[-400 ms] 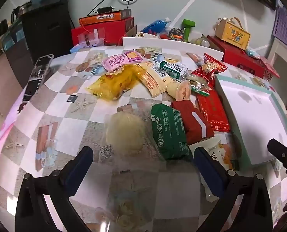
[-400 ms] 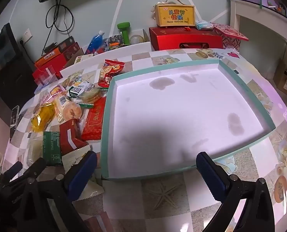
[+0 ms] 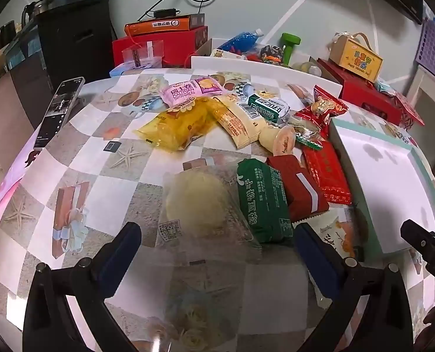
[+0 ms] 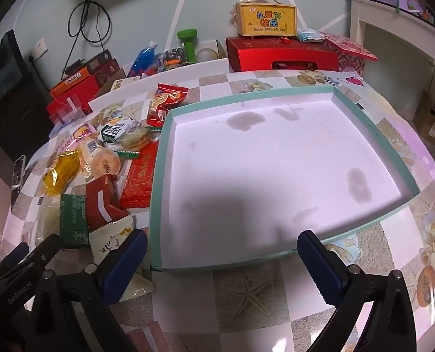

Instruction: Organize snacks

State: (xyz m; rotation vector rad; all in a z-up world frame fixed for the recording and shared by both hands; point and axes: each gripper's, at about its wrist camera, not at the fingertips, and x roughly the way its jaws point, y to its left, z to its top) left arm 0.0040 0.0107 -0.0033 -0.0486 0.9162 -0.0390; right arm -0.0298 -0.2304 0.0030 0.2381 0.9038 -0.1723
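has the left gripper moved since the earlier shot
No, not that I can tell. In the left wrist view the left gripper frames the clear-wrapped bun and green packet just as before.

Glossy, glass-smooth tabletop (image 3: 123, 176) over a printed checker pattern, throwing back soft glare. Crinkly clear plastic film around the pale round pastry (image 3: 196, 202). Shiny yellow film on the yellow packet (image 3: 179, 126); matt green wrapper on the biscuit pack (image 3: 262, 202); foil-bright red on the flat red packet (image 3: 326, 173). Matt paperboard for the shallow tray (image 4: 158, 193), white inside with dull grey stains, teal at the rim. Matt black, probably plastic, for the left gripper (image 3: 217, 252) arms, with ribbed dark-blue pads (image 3: 120, 252); the same on the right gripper (image 4: 220, 264).
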